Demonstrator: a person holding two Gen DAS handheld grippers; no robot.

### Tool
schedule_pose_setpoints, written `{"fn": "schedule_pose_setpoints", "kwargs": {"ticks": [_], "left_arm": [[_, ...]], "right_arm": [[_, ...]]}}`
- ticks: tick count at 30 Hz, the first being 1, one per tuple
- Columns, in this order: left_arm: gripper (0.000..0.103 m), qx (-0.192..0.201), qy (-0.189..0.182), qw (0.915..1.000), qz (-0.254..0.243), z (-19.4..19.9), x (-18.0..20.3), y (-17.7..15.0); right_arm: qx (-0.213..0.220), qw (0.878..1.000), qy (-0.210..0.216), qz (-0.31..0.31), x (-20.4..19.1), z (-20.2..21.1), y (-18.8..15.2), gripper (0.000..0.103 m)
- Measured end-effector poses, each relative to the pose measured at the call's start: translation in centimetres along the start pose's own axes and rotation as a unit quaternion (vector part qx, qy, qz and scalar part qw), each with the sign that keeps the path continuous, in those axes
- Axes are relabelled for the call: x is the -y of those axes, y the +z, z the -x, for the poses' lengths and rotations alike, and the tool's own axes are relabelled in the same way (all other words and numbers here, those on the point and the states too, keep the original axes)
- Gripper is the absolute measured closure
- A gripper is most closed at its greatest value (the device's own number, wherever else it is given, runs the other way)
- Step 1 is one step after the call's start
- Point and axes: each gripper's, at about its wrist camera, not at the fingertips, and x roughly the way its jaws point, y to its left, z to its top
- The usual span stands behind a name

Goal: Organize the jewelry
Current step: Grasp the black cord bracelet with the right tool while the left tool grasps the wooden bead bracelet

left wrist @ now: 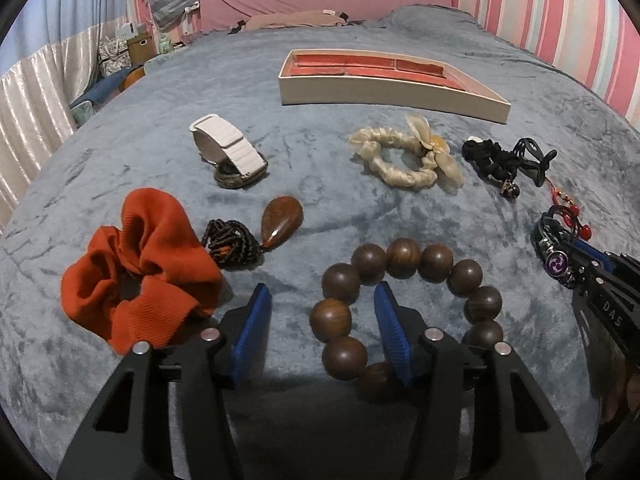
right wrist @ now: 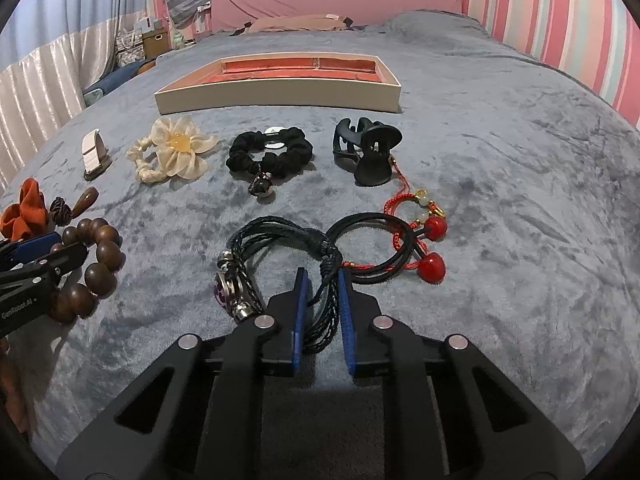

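Note:
My left gripper [left wrist: 322,300] is open, its fingers astride the left side of a brown wooden bead bracelet [left wrist: 400,258] lying on the blue blanket; the right finger sits inside the ring. My right gripper [right wrist: 323,280] is shut on the black braided leather bracelet [right wrist: 276,240], which carries a purple charm [right wrist: 224,294]. The bracelet also shows in the left wrist view [left wrist: 556,256]. A white box with a red lining [left wrist: 384,80] [right wrist: 280,84] lies farther back on the bed.
On the blanket lie an orange scrunchie [left wrist: 140,268], a dark beaded necklace with a brown teardrop pendant [left wrist: 280,216], a white-strap watch [left wrist: 228,152], a cream flower scrunchie [right wrist: 172,152], a black scrunchie [right wrist: 268,156], a black claw clip [right wrist: 368,148], and black hair ties with red hearts [right wrist: 424,248].

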Motion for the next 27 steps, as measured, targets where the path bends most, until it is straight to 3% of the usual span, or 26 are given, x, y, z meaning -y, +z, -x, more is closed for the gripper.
{"fn": "schedule_pose_setpoints", "kwargs": {"ticks": [2,8,15,27], "left_arm": [[0.058,0.0,-0.007,1.0,-0.002,0.0,0.1,0.1],[0.079,0.005,-0.015,0.9998,-0.01,0.3,0.5,0.1],[0.08,0.012,-0.023,0.9997,-0.004,0.9,0.2,0.2],[0.083,0.083,-0.039,0.9954,-0.026,5.8,1.4,1.6]], "right_arm": [[0.001,1.0,0.003,-0.002,0.1,0.0,0.0,0.094],[0.013,1.0,0.011,-0.004,0.3,0.9,0.1,0.094],[0.033,0.999,0.016,0.003,0.8,2.4,0.5,0.094],[0.071,0.997,0.036,0.007,1.5,4.9,2.5,0.094]]}}
